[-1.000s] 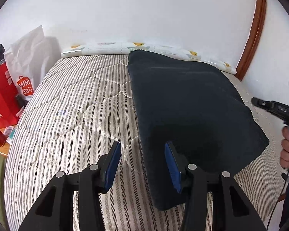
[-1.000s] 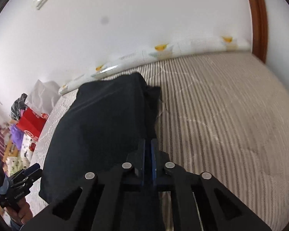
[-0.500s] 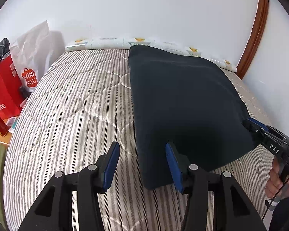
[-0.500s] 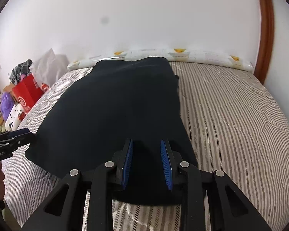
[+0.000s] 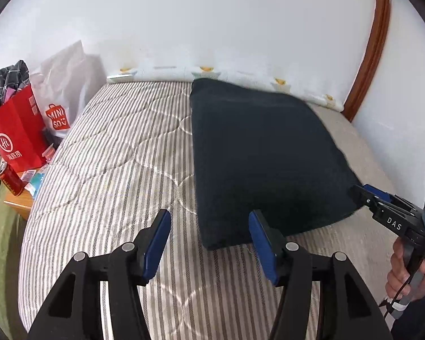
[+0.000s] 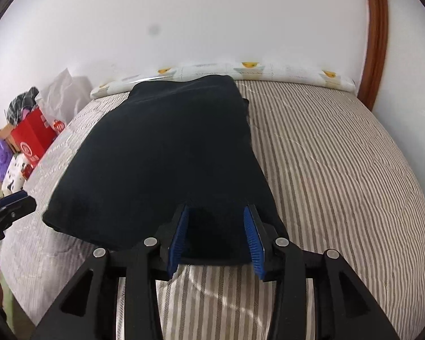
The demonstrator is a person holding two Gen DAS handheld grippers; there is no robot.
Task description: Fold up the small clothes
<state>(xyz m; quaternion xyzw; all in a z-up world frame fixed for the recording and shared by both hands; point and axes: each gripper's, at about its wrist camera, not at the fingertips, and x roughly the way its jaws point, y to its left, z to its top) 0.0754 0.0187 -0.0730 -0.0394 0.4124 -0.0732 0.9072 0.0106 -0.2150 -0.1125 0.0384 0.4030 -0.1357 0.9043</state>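
the striped bed (image 5: 113,170) fills both views, a patterned bolster or pillow along its far edge by the wall. on it lies the dark garment (image 5: 263,155), spread flat as a long rectangle from the far edge toward the near side; it looks already folded at least once lengthwise, with a second layer peeking out along its right edge in the right wrist view, though how many folds is hard to tell. a crosswise fold or 2 probably remains before it is a small packet. beside the bed sit a red bag (image 5: 17,138) and a white shopping bag (image 5: 62,85). the left gripper (image 5: 209,243) has its jaws spread wide, empty, by the garment's near left corner. the right gripper (image 6: 216,236) also has its jaws released, straddling the near hem without pinching it.
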